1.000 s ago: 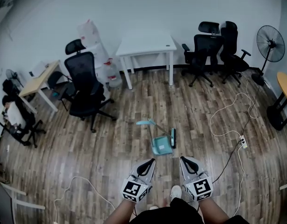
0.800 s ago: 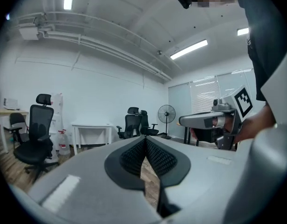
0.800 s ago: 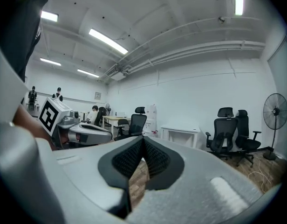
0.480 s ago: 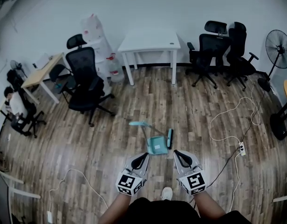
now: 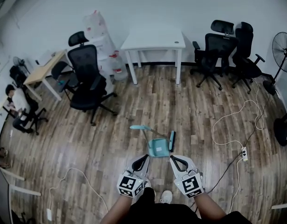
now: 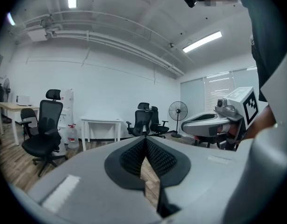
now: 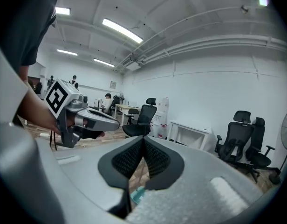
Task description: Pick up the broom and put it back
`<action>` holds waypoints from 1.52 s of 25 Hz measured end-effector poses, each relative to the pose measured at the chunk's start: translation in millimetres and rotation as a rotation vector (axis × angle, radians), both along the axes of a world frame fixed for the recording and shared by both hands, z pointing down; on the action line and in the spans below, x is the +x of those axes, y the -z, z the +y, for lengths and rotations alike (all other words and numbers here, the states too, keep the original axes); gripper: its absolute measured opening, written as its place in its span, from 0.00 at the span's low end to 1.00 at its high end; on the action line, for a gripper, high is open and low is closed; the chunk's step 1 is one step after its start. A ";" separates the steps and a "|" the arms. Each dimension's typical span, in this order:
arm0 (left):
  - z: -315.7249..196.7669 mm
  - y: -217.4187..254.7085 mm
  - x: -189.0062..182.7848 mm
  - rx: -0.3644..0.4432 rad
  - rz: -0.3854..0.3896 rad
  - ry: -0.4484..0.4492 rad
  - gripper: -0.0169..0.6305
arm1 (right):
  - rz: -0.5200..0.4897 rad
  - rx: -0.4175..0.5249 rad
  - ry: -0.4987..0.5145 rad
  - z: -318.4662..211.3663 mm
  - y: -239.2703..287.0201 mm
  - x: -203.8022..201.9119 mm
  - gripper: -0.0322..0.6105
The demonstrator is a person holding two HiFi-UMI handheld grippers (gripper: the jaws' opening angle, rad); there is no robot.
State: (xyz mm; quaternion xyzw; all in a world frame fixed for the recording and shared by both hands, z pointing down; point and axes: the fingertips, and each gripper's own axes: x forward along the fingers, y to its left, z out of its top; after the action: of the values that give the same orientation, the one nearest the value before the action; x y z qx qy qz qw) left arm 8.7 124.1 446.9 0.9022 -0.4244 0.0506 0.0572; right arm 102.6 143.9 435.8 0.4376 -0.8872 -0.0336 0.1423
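A teal dustpan (image 5: pixel 158 147) lies on the wooden floor just ahead of me. The broom's dark, teal-edged head (image 5: pixel 172 141) rests at its right side. A thin rod runs from the pan up-left to a teal end piece (image 5: pixel 139 127). My left gripper (image 5: pixel 144 160) and right gripper (image 5: pixel 173 159) hover side by side just short of the dustpan, both shut with nothing in them. The left gripper (image 6: pixel 144 143) shows its pads meeting in its own view. Below the right gripper (image 7: pixel 143 143), a teal patch (image 7: pixel 136 194) shows in the right gripper view.
A black office chair (image 5: pixel 90 85) stands to the left ahead, and a white table (image 5: pixel 155 41) stands against the far wall. More black chairs (image 5: pixel 227 50) and a fan (image 5: pixel 283 45) are at the right. A white cable with a power strip (image 5: pixel 244 153) lies to my right. A person (image 5: pixel 15 106) sits at far left.
I have walked toward the dustpan and broom. Both grippers moved forward together and now sit just short of the pan, still shut.
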 end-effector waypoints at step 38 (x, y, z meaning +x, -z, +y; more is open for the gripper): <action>-185.6 28.9 -92.9 0.044 0.074 0.005 0.05 | 0.155 -0.038 -0.090 -193.4 -13.8 -80.1 0.05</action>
State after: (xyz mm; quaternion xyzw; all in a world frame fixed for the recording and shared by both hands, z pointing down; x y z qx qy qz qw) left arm -84.2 -61.6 417.9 0.9035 -0.4252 0.0079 0.0533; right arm 22.5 -49.4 449.6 0.4704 -0.8534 -0.0442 0.2199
